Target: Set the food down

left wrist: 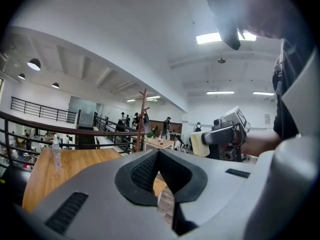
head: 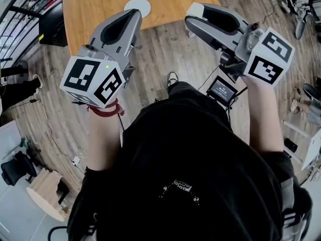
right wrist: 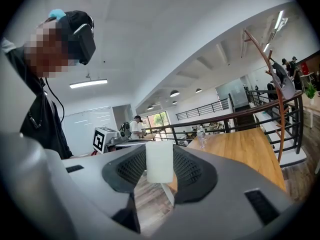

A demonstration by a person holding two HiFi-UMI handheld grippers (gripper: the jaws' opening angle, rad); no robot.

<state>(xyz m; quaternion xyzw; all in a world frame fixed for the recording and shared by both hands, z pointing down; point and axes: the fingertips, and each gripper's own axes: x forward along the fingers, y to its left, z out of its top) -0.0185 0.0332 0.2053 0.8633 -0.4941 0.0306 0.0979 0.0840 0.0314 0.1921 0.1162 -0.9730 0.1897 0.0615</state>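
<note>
A pale cream block of food (right wrist: 159, 162) sits upright between the pads of my right gripper (right wrist: 159, 159), which is shut on it. From the left gripper view the same block (left wrist: 204, 144) shows at the tip of the right gripper (left wrist: 227, 134). My left gripper (left wrist: 158, 153) is shut, tips touching, with nothing in it. In the head view both grippers are held up side by side above the floor, the left gripper (head: 134, 15) and the right gripper (head: 192, 19) pointing toward a wooden table (head: 100, 14). A white plate (head: 137, 6) lies near the table's front edge.
A clear bottle (left wrist: 56, 151) stands on the table. A dark railing (right wrist: 235, 119) runs behind it. A small screen device (head: 221, 90) hangs at the person's waist, with cables on the plank floor. A round wooden stool (head: 45, 195) stands at the lower left.
</note>
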